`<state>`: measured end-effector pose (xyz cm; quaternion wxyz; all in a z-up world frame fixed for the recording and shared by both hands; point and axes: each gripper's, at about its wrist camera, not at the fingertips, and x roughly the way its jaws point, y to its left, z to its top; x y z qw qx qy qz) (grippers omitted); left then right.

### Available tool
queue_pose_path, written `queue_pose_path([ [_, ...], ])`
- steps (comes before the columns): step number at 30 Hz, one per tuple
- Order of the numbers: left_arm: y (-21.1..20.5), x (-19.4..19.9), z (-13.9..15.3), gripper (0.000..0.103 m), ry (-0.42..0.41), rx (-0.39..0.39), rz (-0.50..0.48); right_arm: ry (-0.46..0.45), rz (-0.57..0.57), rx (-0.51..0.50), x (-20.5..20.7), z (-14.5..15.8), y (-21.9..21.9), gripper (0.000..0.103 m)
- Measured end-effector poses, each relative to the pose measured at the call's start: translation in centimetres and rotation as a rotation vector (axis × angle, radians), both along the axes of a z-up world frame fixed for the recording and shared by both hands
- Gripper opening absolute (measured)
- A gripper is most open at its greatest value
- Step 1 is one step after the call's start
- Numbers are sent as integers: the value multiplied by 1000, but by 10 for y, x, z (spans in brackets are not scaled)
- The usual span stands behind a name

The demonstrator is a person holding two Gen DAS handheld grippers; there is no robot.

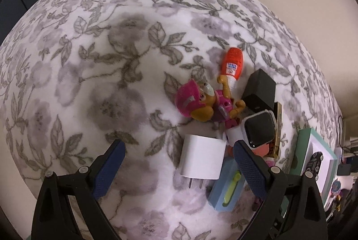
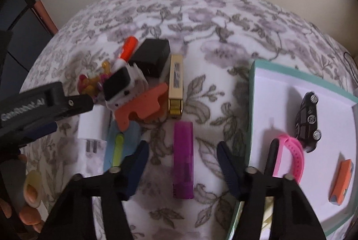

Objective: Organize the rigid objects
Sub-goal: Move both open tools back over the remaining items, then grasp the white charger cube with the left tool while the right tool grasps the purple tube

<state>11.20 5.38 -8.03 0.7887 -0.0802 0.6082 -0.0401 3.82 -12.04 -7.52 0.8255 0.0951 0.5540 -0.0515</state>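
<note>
On the bed [image 2: 223, 23] a lighter [image 2: 183, 159] lies between a pile of small things on the left and a tray [image 2: 251, 105] on the right. In the tray lie a toy car [image 2: 307, 119], a wristband [image 2: 290, 155] and an eraser [image 2: 341, 181].

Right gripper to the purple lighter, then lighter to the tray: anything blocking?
Nothing visible. The purple lighter lies alone on the floral cloth, between the fingers of the right gripper, which do not touch it. The tray sits beside it with bare cloth between; the pile lies on the other side.
</note>
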Motion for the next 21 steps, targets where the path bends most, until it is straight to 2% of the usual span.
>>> queue_pose_path([
  [4, -7, 0, -9, 97, 26, -6, -29, 25, -14, -8, -1, -7, -3, 43],
  [8, -8, -1, -16, 94, 42, 9, -35, 24, -23, -5, -1, -7, -6, 39],
  [10, -9, -1, -20, 83, 47, 17, -44, 24, -20, -9, 0, -7, -5, 38],
  [13, -13, -2, -22, 81, 43, 36, -65, 25, -13, -24, -1, -7, -4, 38],
  [15, -15, -2, -22, 74, 32, 41, -78, 26, -7, -36, -1, -7, -2, 37],
  [19, -21, -2, -20, 57, 18, 81, -102, 28, -15, -67, 0, -8, 1, 26],
  [21, -23, -2, -20, 54, 13, 89, -111, 29, -23, -64, -1, -7, -1, 21],
])
